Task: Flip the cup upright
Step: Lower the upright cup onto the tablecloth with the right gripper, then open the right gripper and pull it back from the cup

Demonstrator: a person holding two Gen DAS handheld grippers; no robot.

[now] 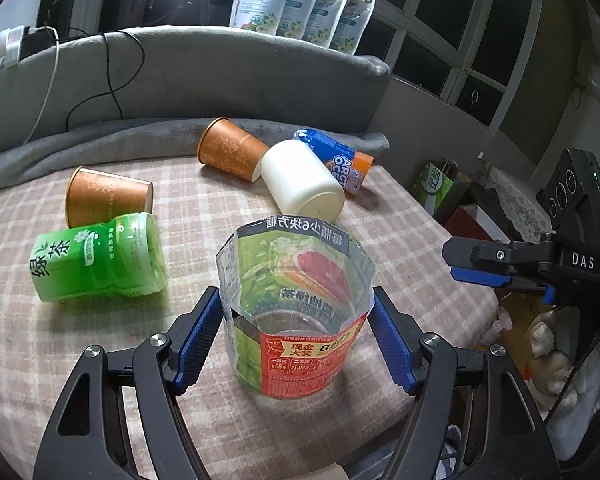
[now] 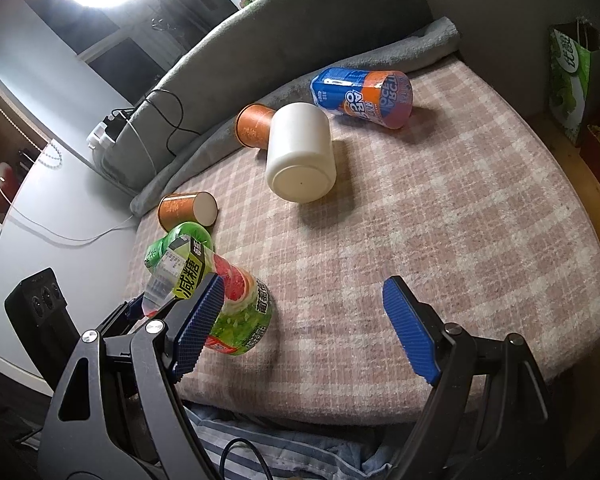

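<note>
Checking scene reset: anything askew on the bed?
Five cups lie on their sides: two orange paper cups, white cup, green cup, blue-orange cup. Only the clear-labelled cup stands upright.

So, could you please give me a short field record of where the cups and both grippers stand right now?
surface: plaid cloth
upright cup: clear labelled cup, mouth up
left gripper: jaws either side of the clear cup; contact unclear
right gripper: jaws open, nothing between them
on their sides: white cup, two orange cups, green cup, blue-orange cup
</note>
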